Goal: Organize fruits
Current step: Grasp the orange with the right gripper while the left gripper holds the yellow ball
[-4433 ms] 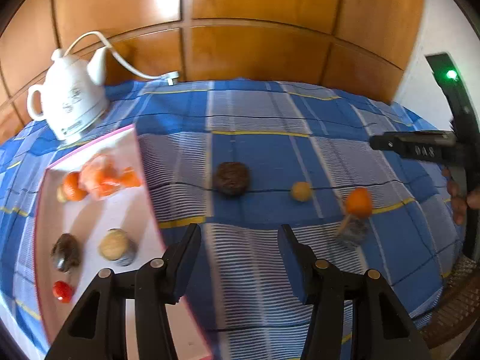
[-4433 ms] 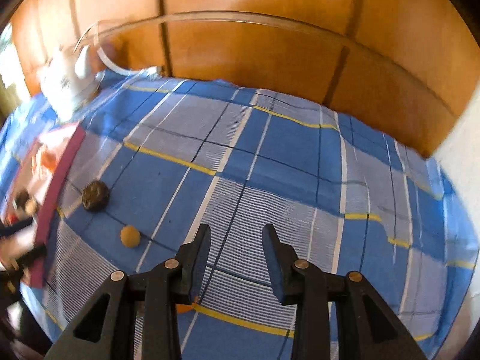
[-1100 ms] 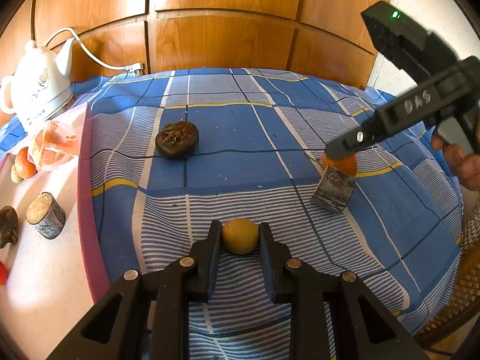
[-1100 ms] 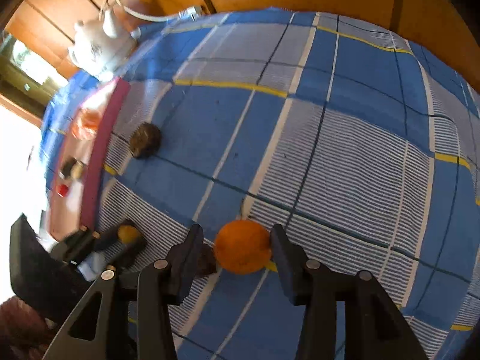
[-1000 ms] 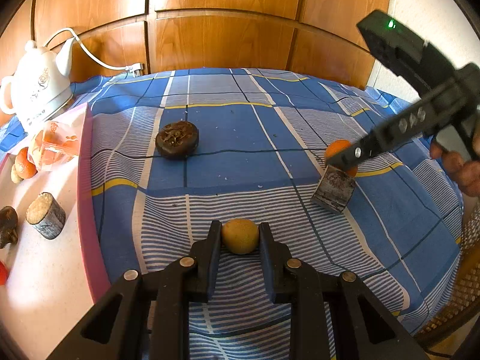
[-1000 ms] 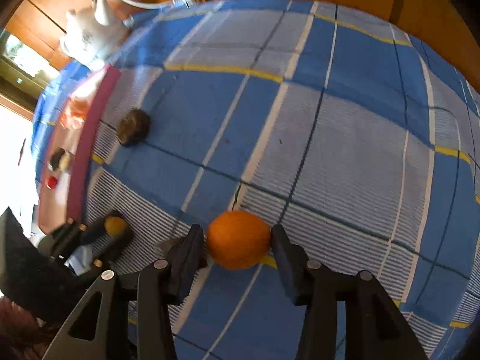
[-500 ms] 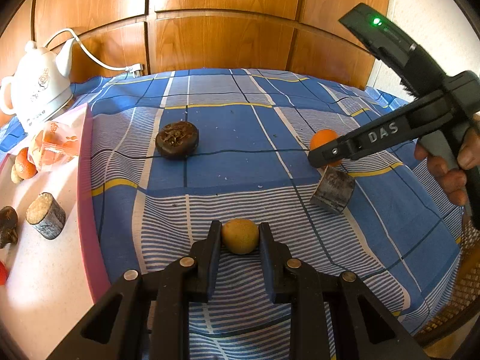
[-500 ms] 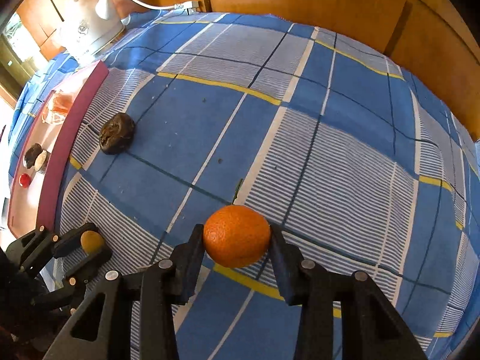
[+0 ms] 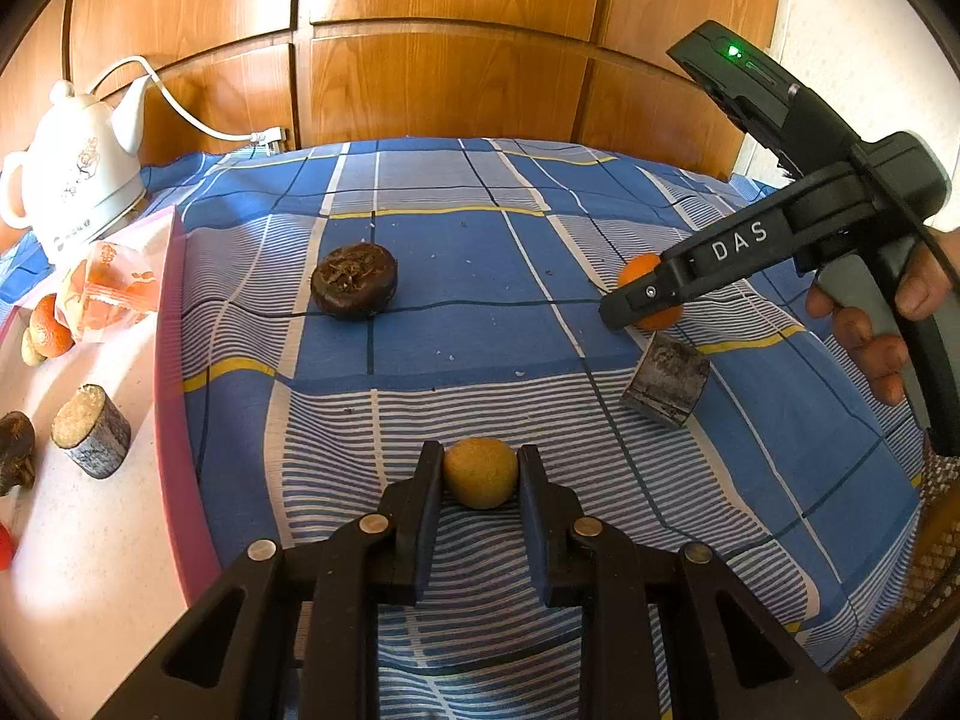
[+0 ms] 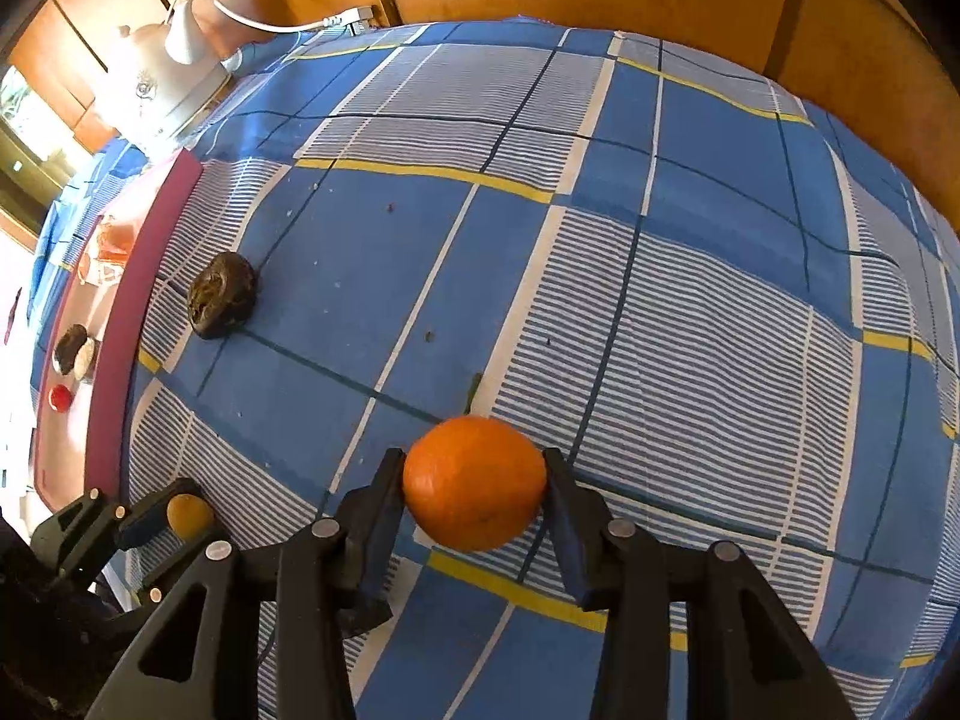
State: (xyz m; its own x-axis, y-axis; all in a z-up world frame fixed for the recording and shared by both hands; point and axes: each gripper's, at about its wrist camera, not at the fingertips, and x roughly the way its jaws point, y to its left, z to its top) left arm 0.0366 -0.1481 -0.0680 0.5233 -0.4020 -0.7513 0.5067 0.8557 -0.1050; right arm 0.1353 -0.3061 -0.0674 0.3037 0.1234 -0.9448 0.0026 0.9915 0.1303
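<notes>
Squarely between the right gripper's [image 10: 474, 480] jaws (both touching): the orange [image 10: 474, 483].

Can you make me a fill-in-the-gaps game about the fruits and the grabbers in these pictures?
1. The right hand-held gripper holds an ____ fruit.
2. The left hand-held gripper is shut on a small ____ fruit.
3. The white kettle stands at the ____ edge of the left wrist view.
4. The dark round fruit lies on the ____ checked cloth.

Missing words: orange; yellow; left; blue
</notes>
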